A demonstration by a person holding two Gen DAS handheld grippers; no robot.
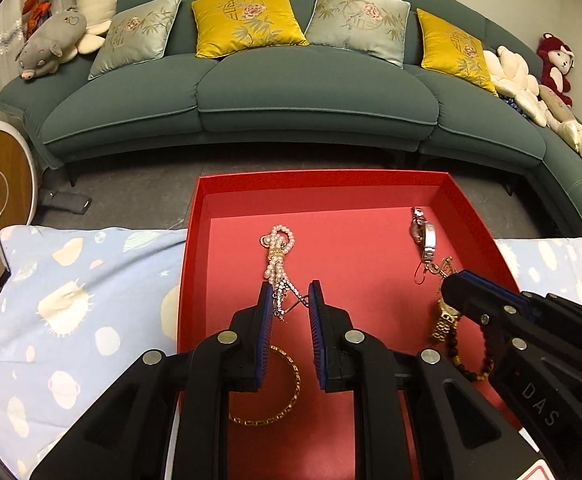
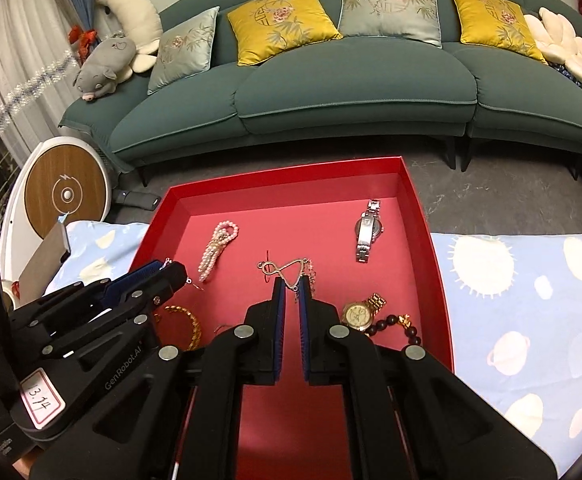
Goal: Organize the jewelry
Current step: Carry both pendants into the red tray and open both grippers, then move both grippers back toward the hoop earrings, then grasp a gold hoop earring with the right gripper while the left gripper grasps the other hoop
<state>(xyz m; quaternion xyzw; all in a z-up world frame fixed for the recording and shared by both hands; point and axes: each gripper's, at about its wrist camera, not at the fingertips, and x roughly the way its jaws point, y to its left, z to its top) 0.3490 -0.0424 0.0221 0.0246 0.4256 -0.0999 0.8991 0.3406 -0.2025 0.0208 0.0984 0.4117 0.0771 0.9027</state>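
A red tray (image 1: pixel 195 240) (image 2: pixel 423 216) on the blue patterned cloth holds jewelry. A pearl bracelet (image 1: pixel 277 248) (image 2: pixel 215 250) lies mid-tray, a silver watch (image 1: pixel 425 234) (image 2: pixel 367 232) at the far right, a gold watch (image 1: pixel 445 318) (image 2: pixel 361 314) and dark bead bracelet (image 2: pixel 395 326) at the near right, a gold bangle (image 1: pixel 279 396) (image 2: pixel 189 322) at the near left. My left gripper (image 1: pixel 289 294) is open with a rhinestone earring (image 1: pixel 285 300) between its fingers. My right gripper (image 2: pixel 291 290) is nearly closed around a gold pendant earring (image 2: pixel 287 272).
A teal sofa (image 1: pixel 315 92) with yellow and grey cushions stands behind the tray. Plush toys lie at both sofa ends. A round wooden-faced device (image 2: pixel 65 196) stands on the floor at left. The blue cloth (image 2: pixel 531 300) extends on both sides of the tray.
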